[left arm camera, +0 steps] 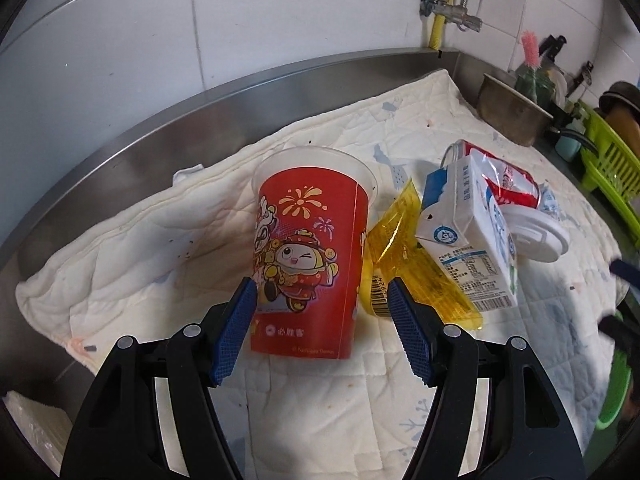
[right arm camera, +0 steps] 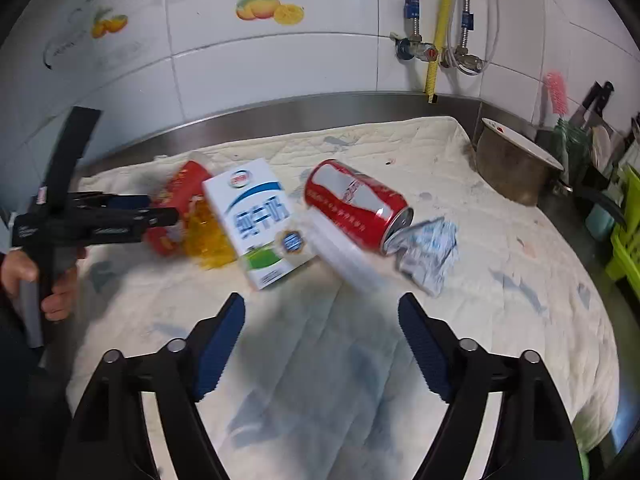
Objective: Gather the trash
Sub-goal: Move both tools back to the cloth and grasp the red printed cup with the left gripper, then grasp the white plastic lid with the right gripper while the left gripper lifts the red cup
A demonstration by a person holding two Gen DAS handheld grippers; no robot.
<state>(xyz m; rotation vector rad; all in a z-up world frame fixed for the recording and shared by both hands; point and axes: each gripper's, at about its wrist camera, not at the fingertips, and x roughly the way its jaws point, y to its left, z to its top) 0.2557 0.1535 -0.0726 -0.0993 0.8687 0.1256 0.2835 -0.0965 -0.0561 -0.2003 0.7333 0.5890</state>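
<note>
Now the left tongs (left arm camera: 322, 294) gape around the red cup (left arm camera: 308, 256) (pads not pressing); right tongs (right arm camera: 322, 316) hang released above the cloth (right arm camera: 320, 360).

Left wrist view: angled down over the worktop (left arm camera: 100, 148), close on red cup (left arm camera: 308, 256). Right wrist view: angled down, farther back, facing tiled wall. Shared: cup, milk carton (right arm camera: 260, 220), can (right arm camera: 356, 204), quilted cloth (right arm camera: 500, 280)

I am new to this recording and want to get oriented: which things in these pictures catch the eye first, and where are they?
The tall red cup stands upright on the white quilted cloth, right between the open left gripper fingers. Beside it lie a yellow wrapper, a white milk carton and a red can on its side.
</note>
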